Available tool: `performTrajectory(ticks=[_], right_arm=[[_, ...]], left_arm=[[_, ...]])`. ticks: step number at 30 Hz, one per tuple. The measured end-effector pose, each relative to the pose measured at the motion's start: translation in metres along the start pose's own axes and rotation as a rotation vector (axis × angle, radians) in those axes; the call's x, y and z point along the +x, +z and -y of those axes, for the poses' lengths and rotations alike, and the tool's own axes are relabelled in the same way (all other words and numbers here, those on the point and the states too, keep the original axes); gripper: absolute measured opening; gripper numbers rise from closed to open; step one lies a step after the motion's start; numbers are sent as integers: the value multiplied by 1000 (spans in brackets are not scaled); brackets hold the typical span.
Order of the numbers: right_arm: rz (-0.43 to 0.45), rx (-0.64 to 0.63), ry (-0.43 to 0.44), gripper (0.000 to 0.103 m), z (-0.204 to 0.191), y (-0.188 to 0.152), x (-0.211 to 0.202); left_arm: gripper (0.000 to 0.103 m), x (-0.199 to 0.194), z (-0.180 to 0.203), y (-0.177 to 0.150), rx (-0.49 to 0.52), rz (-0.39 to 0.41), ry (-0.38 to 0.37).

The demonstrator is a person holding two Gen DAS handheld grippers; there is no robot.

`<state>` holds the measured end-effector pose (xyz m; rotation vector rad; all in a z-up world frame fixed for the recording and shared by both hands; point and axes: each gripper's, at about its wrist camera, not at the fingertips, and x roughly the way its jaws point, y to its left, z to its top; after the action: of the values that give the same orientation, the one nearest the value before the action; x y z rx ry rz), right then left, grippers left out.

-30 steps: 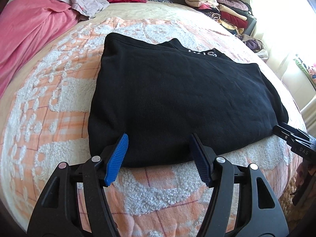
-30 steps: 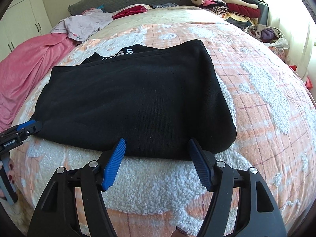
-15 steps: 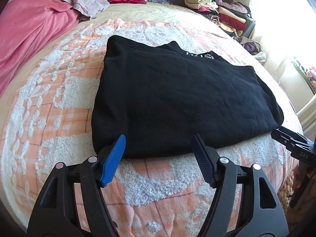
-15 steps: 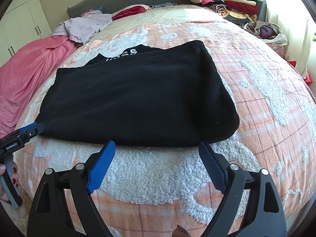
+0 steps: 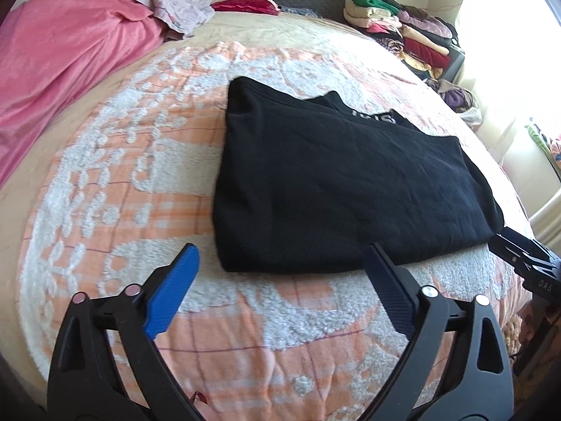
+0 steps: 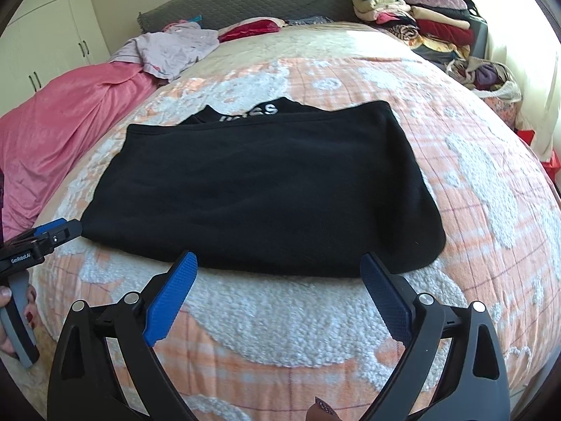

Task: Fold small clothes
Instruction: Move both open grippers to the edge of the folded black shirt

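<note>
A black garment (image 5: 343, 189) lies folded flat on the orange and white bedspread (image 5: 133, 161); white letters show at its far edge. It also shows in the right wrist view (image 6: 266, 189). My left gripper (image 5: 280, 256) is open and empty, just short of the garment's near edge, not touching it. My right gripper (image 6: 277, 263) is open and empty at the near edge on the garment's other end. Each gripper shows at the side of the other's view: the right gripper (image 5: 526, 263) and the left gripper (image 6: 42, 238).
A pink blanket (image 5: 59, 63) lies along the bed's left side. A lilac garment (image 6: 171, 49) and a red one (image 6: 252, 29) lie near the grey headboard (image 6: 252, 3). A stack of folded clothes (image 6: 420, 24) stands at the back right.
Both grippers have opened wider and drawn back from the garment's near edge. The garment lies flat and has not moved.
</note>
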<state>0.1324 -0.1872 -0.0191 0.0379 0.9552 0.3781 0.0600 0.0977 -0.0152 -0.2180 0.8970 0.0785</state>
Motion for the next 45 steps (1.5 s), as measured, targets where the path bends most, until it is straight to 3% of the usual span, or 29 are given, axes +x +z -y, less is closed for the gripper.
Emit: performTrajectory(ticks=[29,45], right_arm=[[52,-181,120,94,-90,40,7],[12,-303,157,94,-143,31,35]], left_arm=[[93,-14,-46,24,-84,49,100],[93,4,-56,50,-85,51,108]])
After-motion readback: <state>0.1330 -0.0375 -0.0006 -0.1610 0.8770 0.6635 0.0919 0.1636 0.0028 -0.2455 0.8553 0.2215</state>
